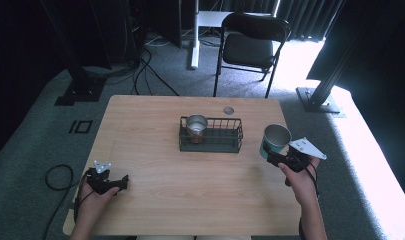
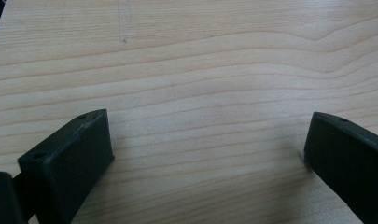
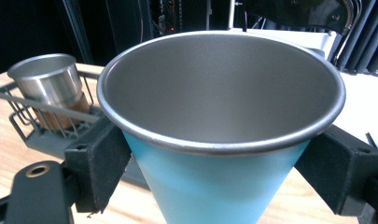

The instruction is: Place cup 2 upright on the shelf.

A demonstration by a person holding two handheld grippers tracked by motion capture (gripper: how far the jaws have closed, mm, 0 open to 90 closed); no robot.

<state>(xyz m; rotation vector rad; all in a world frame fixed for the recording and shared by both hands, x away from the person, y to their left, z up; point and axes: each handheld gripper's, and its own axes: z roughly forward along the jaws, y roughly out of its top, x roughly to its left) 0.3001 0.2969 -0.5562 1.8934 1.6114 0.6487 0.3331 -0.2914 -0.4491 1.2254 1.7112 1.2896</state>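
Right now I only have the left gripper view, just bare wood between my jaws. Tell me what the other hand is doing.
Observer: The right gripper is shut on a blue cup, its jaws pressing the cup's sides just below the metal rim.
Operator: Say where that cup sits over the table.
Observer: In the high view it is near the right edge of the table, to the right of a wire basket.
Operator: Report what is in the basket.
Observer: A metal cup stands upright at its left end; the rest of the basket looks free.
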